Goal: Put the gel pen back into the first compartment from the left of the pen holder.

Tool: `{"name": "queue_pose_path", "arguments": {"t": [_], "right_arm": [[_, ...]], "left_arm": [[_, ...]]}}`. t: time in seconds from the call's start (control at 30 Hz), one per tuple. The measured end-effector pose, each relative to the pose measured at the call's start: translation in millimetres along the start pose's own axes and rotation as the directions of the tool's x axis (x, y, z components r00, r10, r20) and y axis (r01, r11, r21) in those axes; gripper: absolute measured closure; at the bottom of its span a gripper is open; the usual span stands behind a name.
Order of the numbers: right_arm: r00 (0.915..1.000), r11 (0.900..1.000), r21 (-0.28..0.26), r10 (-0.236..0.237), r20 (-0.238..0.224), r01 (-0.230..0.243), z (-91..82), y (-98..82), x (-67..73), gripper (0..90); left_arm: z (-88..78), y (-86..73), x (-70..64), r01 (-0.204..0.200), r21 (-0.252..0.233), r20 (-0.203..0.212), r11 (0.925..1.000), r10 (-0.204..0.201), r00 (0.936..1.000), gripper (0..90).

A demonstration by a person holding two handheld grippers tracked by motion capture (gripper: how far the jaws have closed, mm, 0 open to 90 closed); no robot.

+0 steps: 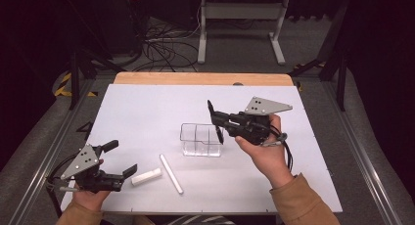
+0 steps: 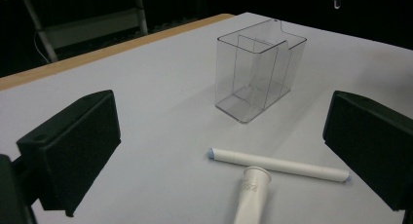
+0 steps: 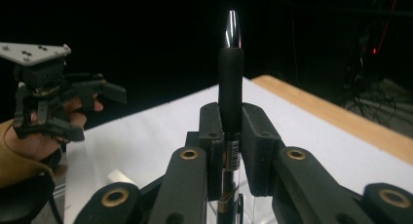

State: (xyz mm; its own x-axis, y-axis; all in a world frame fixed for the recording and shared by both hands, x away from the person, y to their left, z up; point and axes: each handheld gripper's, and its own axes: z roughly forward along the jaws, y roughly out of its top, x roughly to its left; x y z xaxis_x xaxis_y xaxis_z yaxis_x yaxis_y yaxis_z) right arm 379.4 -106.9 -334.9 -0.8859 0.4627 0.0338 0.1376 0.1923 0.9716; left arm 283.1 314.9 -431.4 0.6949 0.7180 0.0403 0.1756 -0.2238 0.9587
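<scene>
The white table (image 1: 147,112) takes up most of the high view, with a wooden strip along its far edge. Near its middle stands the clear plastic organizer (image 1: 201,140), an open-topped box split by thin walls into compartments; it seems to hold nothing yet. The right gripper (image 1: 215,121) hovers just over the organizer's right end, its jaws pressed together on a black pen (image 3: 230,90). In the right gripper view the pen rises between the pads with its rubber grip and shiny metal tip (image 3: 233,29) sticking out past them, while its lower barrel runs back toward the organizer's rim below. In the high view the pen shows as a dark stick (image 1: 218,133) slanting down at the box's right-hand edge; whether its lower end is already inside a compartment I cannot tell.

The coming move, as I judge it, turns on that line-up: the pen's long axis has to stand nearly upright over an open cell, which lies straight beneath the right gripper, so this hand is by far the nearer one.

The left gripper (image 1: 115,159) rests at the near left of the table, jaws wide apart and holding nothing. Just ahead of it lie a long white tube (image 2: 278,164) and a shorter white cylinder (image 2: 252,192), which meet in a T shape, both between this gripper and the organizer
</scene>
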Motion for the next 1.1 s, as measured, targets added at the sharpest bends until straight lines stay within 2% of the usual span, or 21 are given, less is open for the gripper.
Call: {"name": "queue_pose_path", "arguments": {"t": [0.07,0.2,0.33,0.53,0.7,1.1], "right_arm": [[0.9999,0.999,-0.027,-0.016,-0.005,0.016,2.5,0.7,0.8,80.5],[0.9990,0.998,-0.055,-0.003,-0.045,0.000,10.4,0.6,0.4,80.4],[0.9973,0.997,-0.078,-0.014,-0.072,0.009,17.5,-0.1,0.1,80.4],[0.9958,0.996,-0.087,-0.034,-0.085,0.027,28.0,-1.7,-0.1,80.3],[0.9917,0.995,-0.102,-0.028,-0.126,0.015,38.2,-3.8,-0.2,80.2],[0.9935,0.994,-0.102,-0.037,-0.108,0.026,62.4,-8.8,-2.7,80.2]], "left_arm": [[0.0,0.0,0.0,0.001,0.000,0.000,1.0000,-0.001,1.0000,1.0],[0.1,-0.2,0.4,0.000,0.001,0.001,1.0000,0.000,1.0000,1.0],[0.5,-0.5,-0.3,0.005,0.001,0.003,1.0000,-0.005,1.0000,1.0],[0.5,-0.6,0.3,0.006,-0.001,0.002,1.0000,-0.006,1.0000,1.0],[0.7,-0.9,0.4,0.011,-0.002,0.003,0.9999,-0.011,0.9999,1.0],[0.3,-1.7,1.5,0.019,-0.005,0.003,0.9998,-0.019,0.9998,1.0]]}}
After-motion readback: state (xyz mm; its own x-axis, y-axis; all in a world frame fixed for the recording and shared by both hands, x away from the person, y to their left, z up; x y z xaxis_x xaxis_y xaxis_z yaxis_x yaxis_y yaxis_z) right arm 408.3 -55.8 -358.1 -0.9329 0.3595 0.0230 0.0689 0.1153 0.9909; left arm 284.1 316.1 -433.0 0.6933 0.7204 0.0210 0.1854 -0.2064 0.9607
